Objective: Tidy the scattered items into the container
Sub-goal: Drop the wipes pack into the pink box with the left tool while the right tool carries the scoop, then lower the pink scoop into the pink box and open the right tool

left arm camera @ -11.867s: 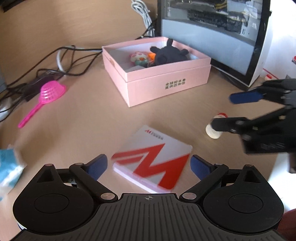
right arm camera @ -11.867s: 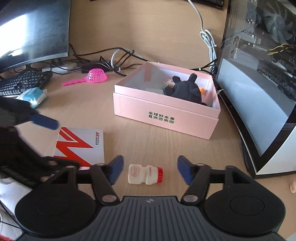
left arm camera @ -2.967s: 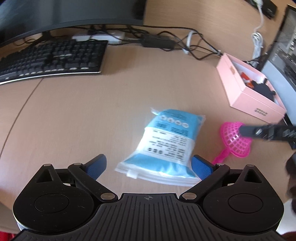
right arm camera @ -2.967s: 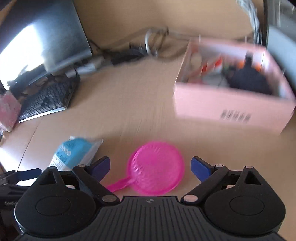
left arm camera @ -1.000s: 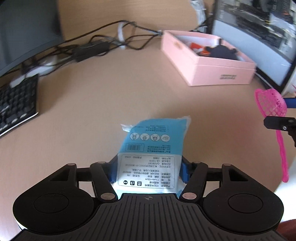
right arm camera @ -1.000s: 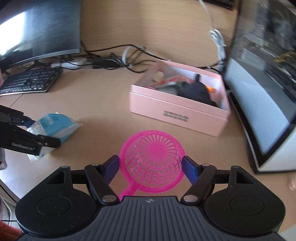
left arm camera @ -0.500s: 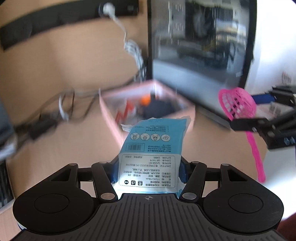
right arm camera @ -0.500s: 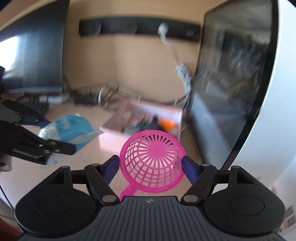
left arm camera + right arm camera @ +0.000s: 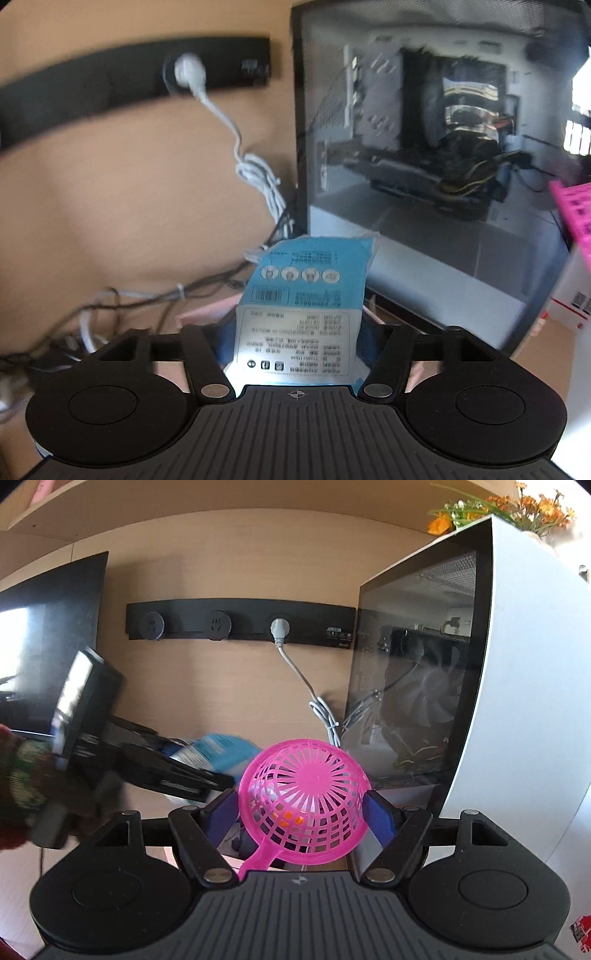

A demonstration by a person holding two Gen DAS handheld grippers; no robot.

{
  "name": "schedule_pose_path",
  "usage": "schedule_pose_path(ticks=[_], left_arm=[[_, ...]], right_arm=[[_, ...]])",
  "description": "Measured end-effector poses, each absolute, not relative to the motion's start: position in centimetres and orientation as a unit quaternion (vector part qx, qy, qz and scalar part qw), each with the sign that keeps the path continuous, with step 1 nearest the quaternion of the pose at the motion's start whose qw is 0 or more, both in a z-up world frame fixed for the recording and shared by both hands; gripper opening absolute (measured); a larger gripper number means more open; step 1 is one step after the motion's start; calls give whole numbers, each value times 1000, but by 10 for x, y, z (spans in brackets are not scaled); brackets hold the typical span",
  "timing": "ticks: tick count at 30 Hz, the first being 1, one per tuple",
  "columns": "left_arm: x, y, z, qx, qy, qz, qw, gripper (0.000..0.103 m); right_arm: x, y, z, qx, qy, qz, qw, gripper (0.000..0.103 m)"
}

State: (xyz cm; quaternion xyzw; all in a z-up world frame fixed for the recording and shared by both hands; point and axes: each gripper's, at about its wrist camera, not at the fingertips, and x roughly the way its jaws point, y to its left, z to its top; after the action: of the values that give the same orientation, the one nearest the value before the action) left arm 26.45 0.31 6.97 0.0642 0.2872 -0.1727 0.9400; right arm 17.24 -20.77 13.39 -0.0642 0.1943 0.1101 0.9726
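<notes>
Left gripper (image 9: 295, 343) clamps the blue pack (image 9: 308, 295); right gripper (image 9: 301, 812) clamps the pink sieve (image 9: 304, 801), both near the PC case (image 9: 480, 664).

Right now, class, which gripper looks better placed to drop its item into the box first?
Probably the left gripper: its blue packet hangs over the pink box. The right gripper with the strainer shows less box.

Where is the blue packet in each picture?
Left wrist view: the blue packet sits bottom centre, clamped in the left hand-held gripper.
Right wrist view: the same packet shows left of centre, blurred, beside the pink strainer held in the right hand-held gripper.
Shared landmark: the white plug in the black wall socket strip.
</notes>
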Motion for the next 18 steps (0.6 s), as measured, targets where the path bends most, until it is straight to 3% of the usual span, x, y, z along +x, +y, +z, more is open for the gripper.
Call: schedule_pose_path(ticks=[5,18], left_arm=[[263,16,45,35,314,-138,939,97],[160,111,25,-52,400,12,915,100]], right_arm=[[189,-209,123,-77,210,126,967,74],[312,-167,74,-75,231,183,953,74]])
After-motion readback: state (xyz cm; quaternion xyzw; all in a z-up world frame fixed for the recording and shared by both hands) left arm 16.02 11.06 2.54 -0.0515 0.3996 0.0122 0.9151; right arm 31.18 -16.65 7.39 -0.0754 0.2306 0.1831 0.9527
